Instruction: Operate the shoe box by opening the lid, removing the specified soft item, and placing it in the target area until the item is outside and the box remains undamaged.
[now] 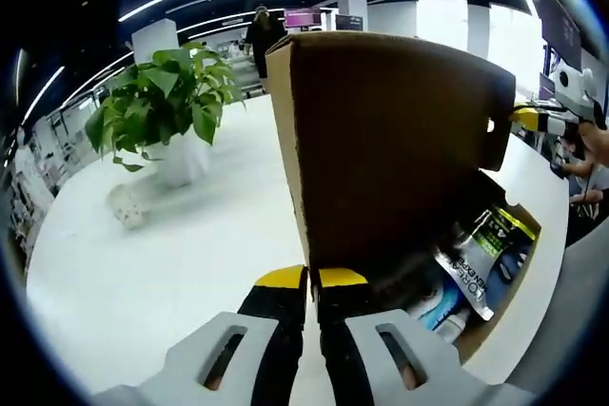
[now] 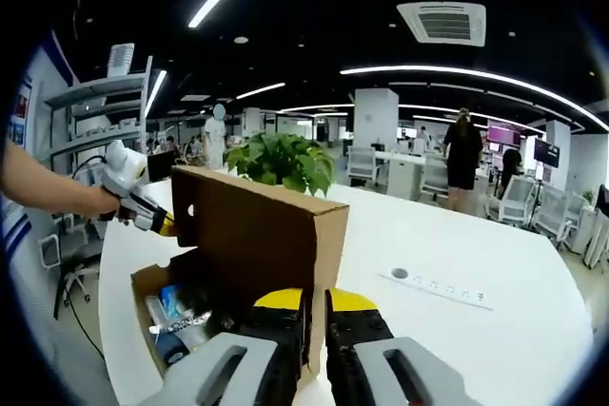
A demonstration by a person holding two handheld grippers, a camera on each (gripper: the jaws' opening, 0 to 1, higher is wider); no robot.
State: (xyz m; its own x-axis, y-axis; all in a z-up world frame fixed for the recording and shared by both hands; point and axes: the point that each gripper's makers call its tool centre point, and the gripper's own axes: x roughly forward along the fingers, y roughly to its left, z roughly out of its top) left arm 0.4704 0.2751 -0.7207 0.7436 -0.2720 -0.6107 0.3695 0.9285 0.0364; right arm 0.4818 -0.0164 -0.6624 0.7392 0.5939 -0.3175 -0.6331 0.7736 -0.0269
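The shoe box (image 2: pixel 249 263) stands on the white table (image 2: pixel 457 330), its lid (image 1: pixel 390 140) raised upright. The left gripper (image 1: pixel 312 284) pinches the lid's edge with jaws nearly shut. The right gripper (image 2: pixel 316 301) has jaws almost together at the box wall; whether it grips cannot be told. Packets (image 1: pixel 481 259) lie inside the box. A potted plant (image 1: pixel 162 106) stands beyond the box in an open office.

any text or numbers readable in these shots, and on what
"4": a large numeral on the yellow and dark packet inside the open shoe box.
White lettering along that same packet: too blurred and tilted to read.
Blue-labelled items in the box, right gripper view: print too small.
Purple screen far back in the room: unreadable.
Plain brown box lid: no print visible.
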